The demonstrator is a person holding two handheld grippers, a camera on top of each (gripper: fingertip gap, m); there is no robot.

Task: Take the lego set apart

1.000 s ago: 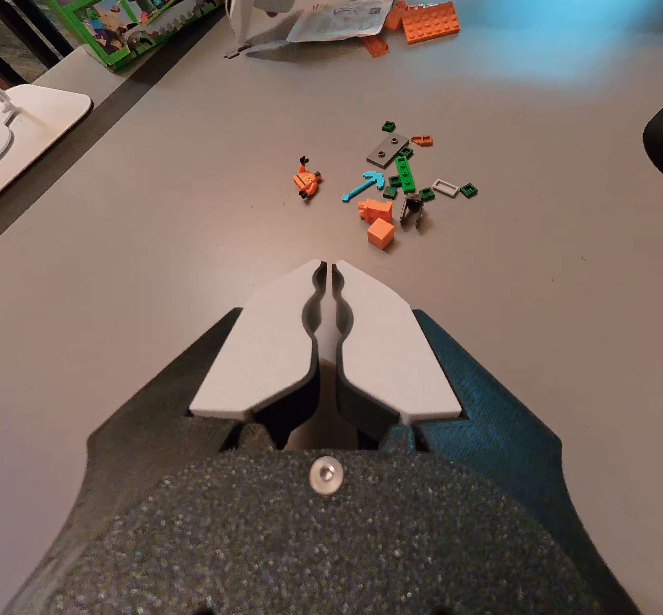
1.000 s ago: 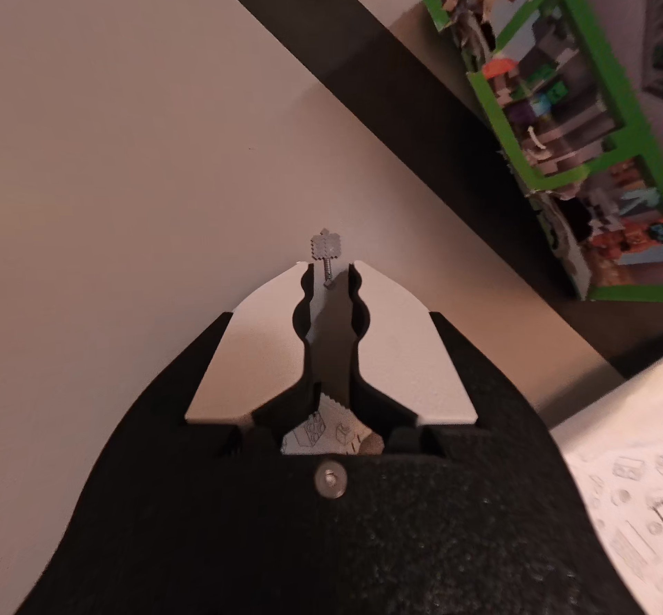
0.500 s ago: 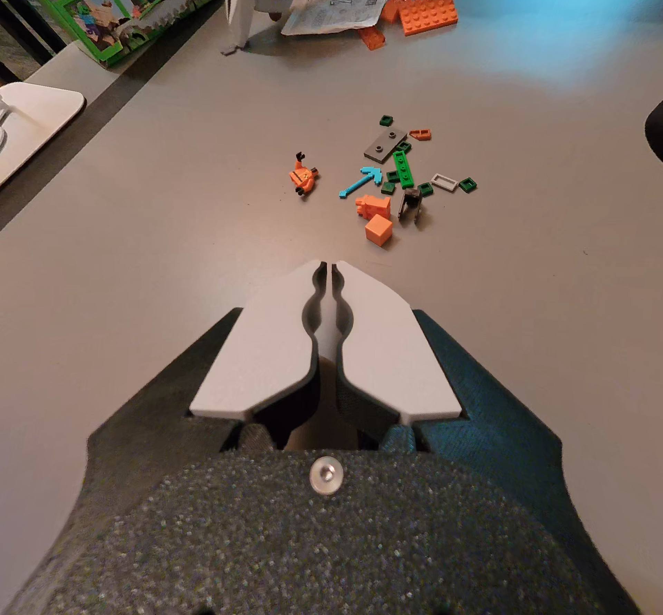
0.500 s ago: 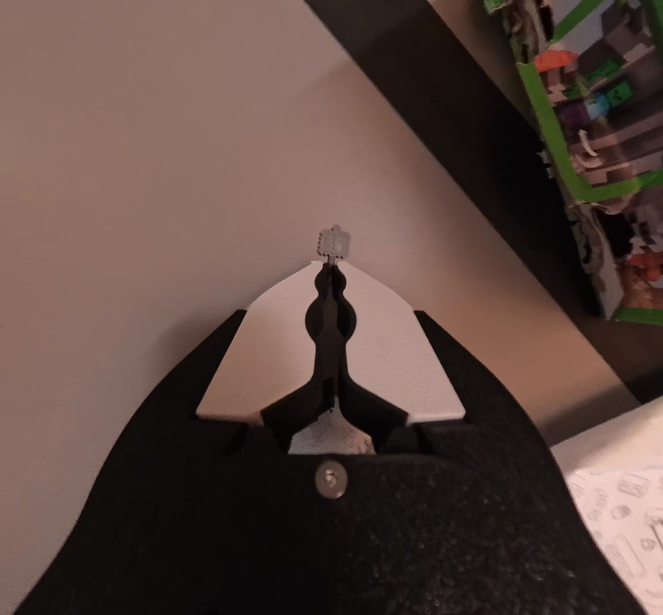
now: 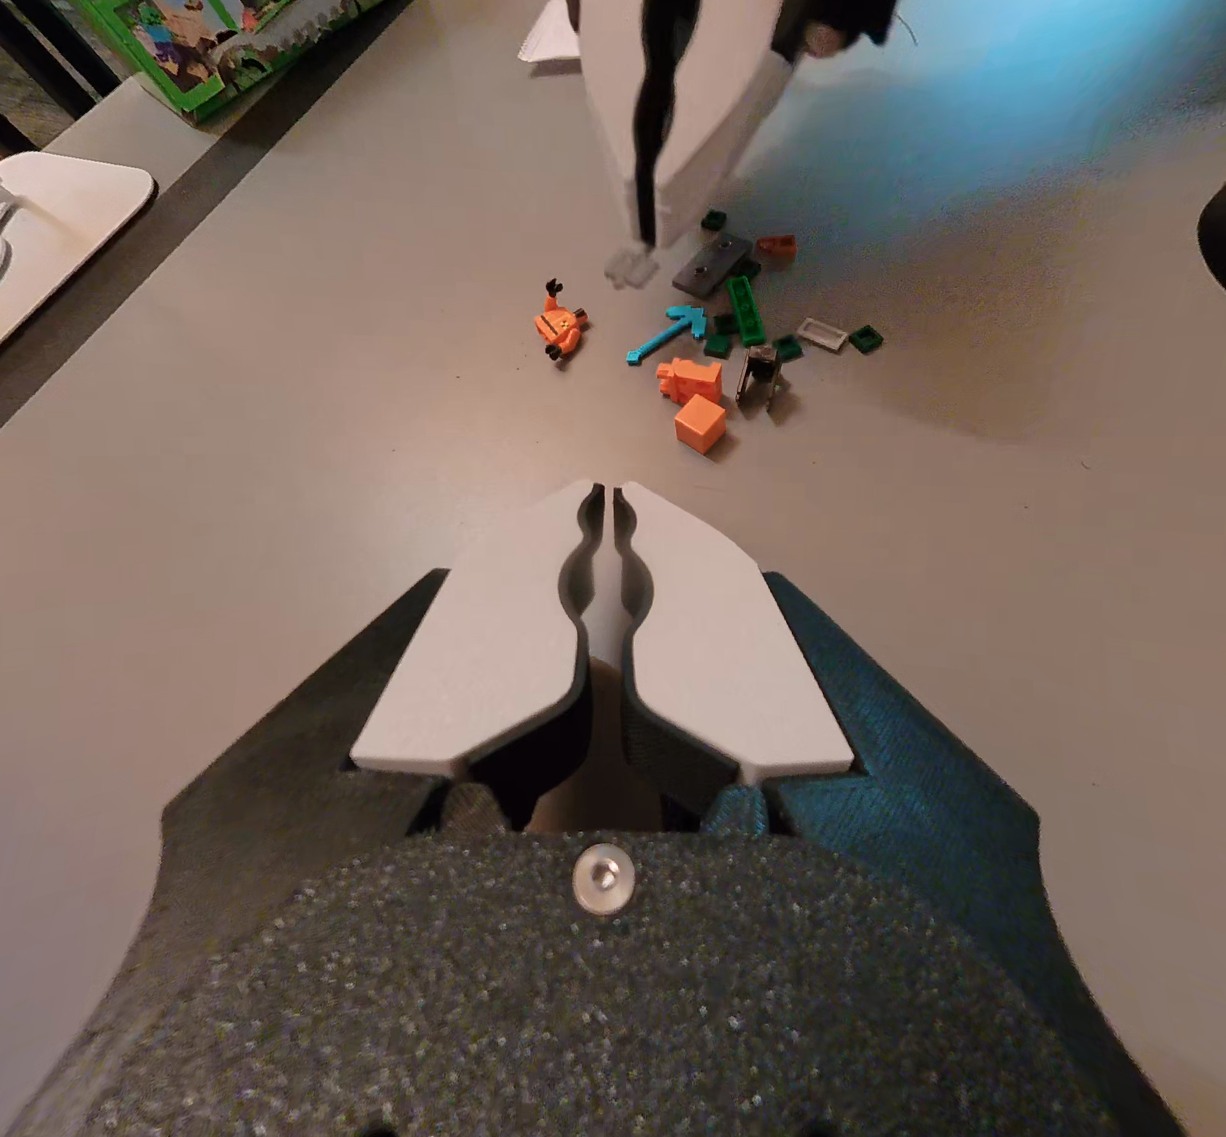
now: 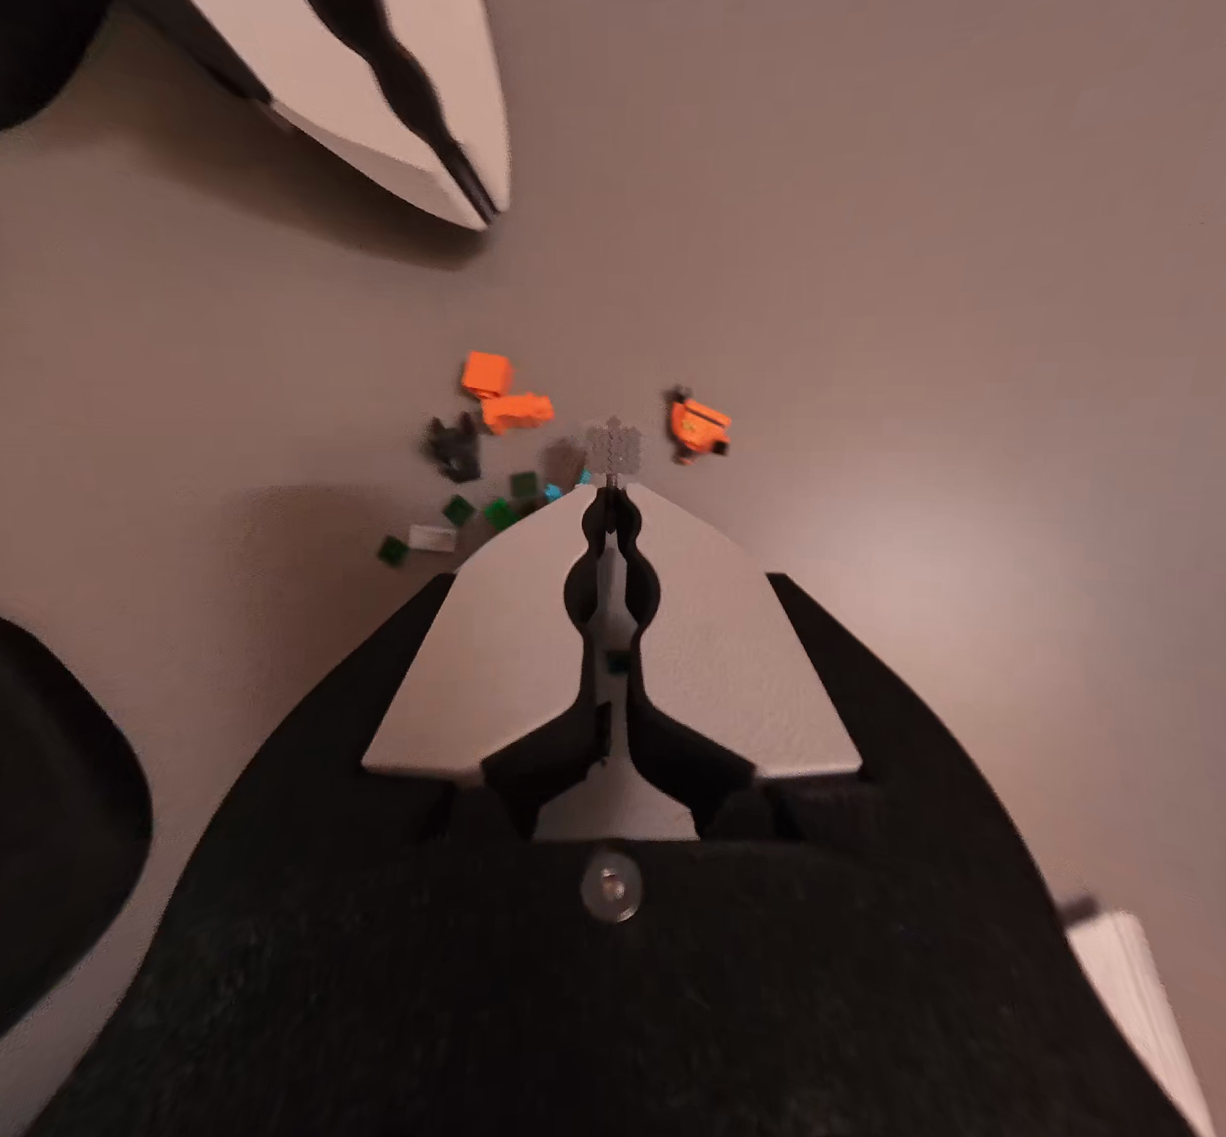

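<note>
My right gripper (image 6: 613,493) is shut on the thin handle of a small grey lego tool (image 6: 613,448), whose flat head sticks out past the fingertips. It hangs just above a pile of loose pieces: an orange cube (image 6: 487,373), an orange figure torso (image 6: 696,425) and green tiles (image 6: 501,513). In the left wrist view the right gripper (image 5: 640,239) comes down from the top with the grey tool (image 5: 630,266) beside a dark grey plate (image 5: 713,259) and a cyan pickaxe (image 5: 667,339). My left gripper (image 5: 609,489) is shut with nothing between its pads, short of the orange cube (image 5: 700,425).
A green lego box (image 5: 219,11) stands at the back left, with white paper (image 5: 550,37) behind the right gripper. A white board (image 5: 60,223) lies off the table's left edge. A dark object (image 5: 1214,243) sits at the right edge. More paper (image 6: 1128,1006) lies near my right gripper. Across from one pair of fingers to the other is roughly 9 cm. The dark grey plate (image 5: 713,259) is about 4 cm from my right fingertips.
My right gripper closed on the grey tool's handle, lifted it from near the box and carried it over to the pile of loose pieces. The left gripper stayed shut and barely moved.
</note>
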